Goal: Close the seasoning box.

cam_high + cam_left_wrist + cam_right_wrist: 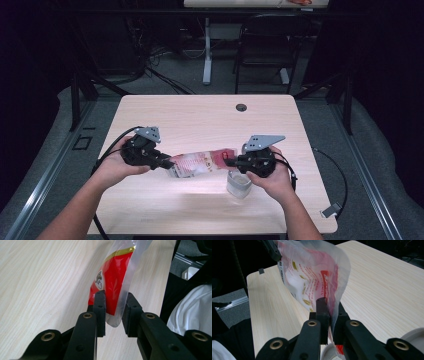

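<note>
A red and clear plastic bag (202, 162) hangs stretched above the light wood table (200, 115), held between both grippers. My left gripper (170, 164) grips its left end. In the left gripper view the jaws (114, 307) press on the bag's (115, 282) lower corner. My right gripper (229, 161) is shut on the bag's right end. In the right gripper view the bag's (312, 280) thin edge is pinched between the narrow jaws (331, 310). A clear plastic cup (238, 184) stands on the table just below my right hand; its white rim (414, 336) shows low in the right gripper view.
A round cable hole (241, 107) sits near the table's far edge. Beyond the table stand a black chair (265, 45) and a white desk leg (207, 55). Black cables trail from both grippers, and a small grey clip (331, 210) lies by the table's right front corner.
</note>
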### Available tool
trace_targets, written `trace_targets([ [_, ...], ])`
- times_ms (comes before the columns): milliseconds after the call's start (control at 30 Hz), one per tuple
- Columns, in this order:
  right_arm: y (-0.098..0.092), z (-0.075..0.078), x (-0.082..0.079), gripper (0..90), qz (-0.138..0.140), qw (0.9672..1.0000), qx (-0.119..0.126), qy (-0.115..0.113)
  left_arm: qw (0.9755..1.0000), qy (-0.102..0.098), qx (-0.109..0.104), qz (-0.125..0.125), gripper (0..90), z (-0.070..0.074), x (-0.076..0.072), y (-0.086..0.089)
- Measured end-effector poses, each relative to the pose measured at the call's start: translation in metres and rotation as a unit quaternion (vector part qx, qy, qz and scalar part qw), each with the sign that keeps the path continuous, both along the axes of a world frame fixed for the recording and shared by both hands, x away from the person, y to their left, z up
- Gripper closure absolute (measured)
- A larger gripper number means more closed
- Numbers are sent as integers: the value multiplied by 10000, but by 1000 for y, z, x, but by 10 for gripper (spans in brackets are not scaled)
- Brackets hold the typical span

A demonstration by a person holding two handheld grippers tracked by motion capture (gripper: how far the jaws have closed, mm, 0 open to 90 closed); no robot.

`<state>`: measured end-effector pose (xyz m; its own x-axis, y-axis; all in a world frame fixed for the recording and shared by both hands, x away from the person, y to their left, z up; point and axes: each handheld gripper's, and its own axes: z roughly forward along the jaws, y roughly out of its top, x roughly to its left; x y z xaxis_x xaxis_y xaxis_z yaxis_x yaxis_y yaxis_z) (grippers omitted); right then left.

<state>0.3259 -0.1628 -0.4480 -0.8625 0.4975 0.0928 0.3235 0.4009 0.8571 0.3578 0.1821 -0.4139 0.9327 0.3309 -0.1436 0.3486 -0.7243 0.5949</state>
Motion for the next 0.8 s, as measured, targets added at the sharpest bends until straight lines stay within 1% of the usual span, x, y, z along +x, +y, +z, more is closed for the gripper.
trace_targets([
  [67,-1,0,0,855,-25,10000,30,2,10000,18,-11,2,761,1,0,-1],
  [133,-3,1,0,852,-30,10000,32,-3,10000,11,44,-34,764,3,0,-2],
  [233,-6,2,0,832,-74,9999,68,-20,10000,37,10,-71,769,7,-1,-3],
  [433,-10,4,0,826,-121,9999,99,-27,9999,66,-12,-114,773,10,-2,-5],
  [500,-13,5,-1,814,-161,9997,189,-20,9999,60,-10,-137,775,12,-2,-5],
  [600,-16,8,-2,813,-198,9995,257,-70,9999,70,11,-140,777,14,-2,-6],
  [700,-19,11,-3,822,-215,9993,299,-106,9998,103,5,-145,779,14,-2,-6],
  [733,-21,13,-4,854,-225,9992,318,-129,9998,91,-1,-168,780,15,-2,-7],
  [800,-22,13,-4,882,-215,9992,311,-136,9998,101,-4,-184,782,16,-3,-8],
])
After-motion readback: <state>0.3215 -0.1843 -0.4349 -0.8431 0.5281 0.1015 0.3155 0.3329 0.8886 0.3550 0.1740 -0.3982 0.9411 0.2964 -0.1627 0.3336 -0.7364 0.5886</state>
